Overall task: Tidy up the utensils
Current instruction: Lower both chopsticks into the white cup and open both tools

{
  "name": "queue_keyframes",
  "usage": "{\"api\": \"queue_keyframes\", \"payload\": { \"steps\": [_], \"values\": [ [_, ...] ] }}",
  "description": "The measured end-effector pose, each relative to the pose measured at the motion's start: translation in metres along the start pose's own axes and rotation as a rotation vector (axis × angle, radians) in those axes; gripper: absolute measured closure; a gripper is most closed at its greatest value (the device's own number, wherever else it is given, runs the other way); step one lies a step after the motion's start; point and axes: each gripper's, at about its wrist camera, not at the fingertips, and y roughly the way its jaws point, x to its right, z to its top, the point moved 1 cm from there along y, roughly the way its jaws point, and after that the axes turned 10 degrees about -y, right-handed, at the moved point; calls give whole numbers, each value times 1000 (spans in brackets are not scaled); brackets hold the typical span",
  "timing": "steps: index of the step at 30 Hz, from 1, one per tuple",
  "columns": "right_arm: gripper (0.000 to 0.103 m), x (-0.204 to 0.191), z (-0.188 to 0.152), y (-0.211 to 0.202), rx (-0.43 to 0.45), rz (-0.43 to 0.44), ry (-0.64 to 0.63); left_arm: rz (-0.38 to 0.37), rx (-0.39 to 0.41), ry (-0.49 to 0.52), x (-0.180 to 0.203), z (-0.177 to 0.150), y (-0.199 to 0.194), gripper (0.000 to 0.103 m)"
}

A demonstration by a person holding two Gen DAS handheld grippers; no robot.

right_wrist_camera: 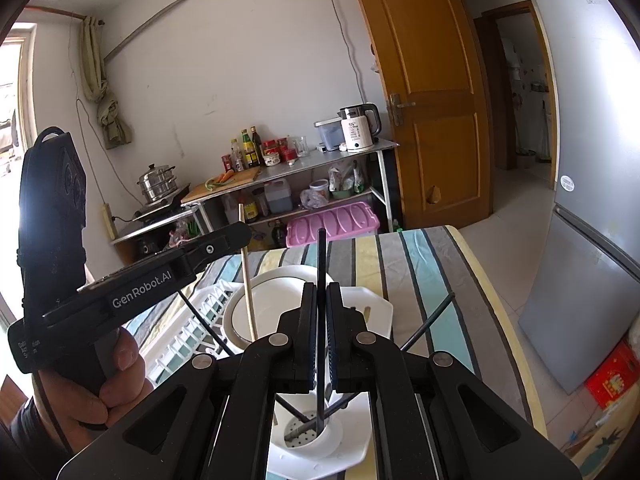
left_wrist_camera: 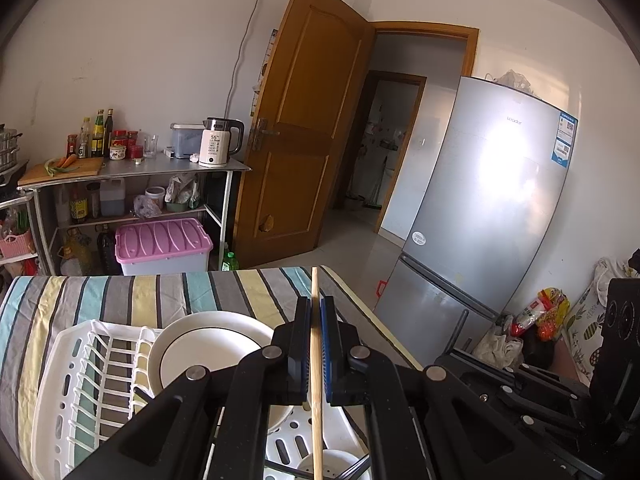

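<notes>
My left gripper [left_wrist_camera: 316, 308] is shut on a wooden chopstick [left_wrist_camera: 315, 284] held upright, its lower end over the white utensil cup [left_wrist_camera: 332, 465]. In the right wrist view the left gripper [right_wrist_camera: 240, 236] shows at the left, the wooden chopstick [right_wrist_camera: 249, 288] running through it. My right gripper [right_wrist_camera: 319, 294] is shut on a black chopstick [right_wrist_camera: 321, 252] that stands upright with its lower end in the perforated utensil cup [right_wrist_camera: 310, 436]. Two more black chopsticks [right_wrist_camera: 426, 326] lean in that cup. A white plate [left_wrist_camera: 208, 344] stands in the white dish rack [left_wrist_camera: 80, 380].
The rack sits on a striped tablecloth [left_wrist_camera: 120, 300]. A metal shelf with bottles and a kettle [left_wrist_camera: 218, 142] stands at the back wall. A wooden door [left_wrist_camera: 304, 120] is open; a silver fridge [left_wrist_camera: 480, 208] stands right of the table.
</notes>
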Motion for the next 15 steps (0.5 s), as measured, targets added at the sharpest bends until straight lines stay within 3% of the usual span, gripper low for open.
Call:
{"api": "queue_keyframes", "payload": {
  "steps": [9, 15],
  "values": [
    [99, 9, -1, 3, -12, -18, 9, 58, -117, 6, -16, -40, 27, 98],
    [97, 20, -4, 6, -44, -35, 28, 83, -115, 8, -19, -43, 25, 97]
  ]
}}
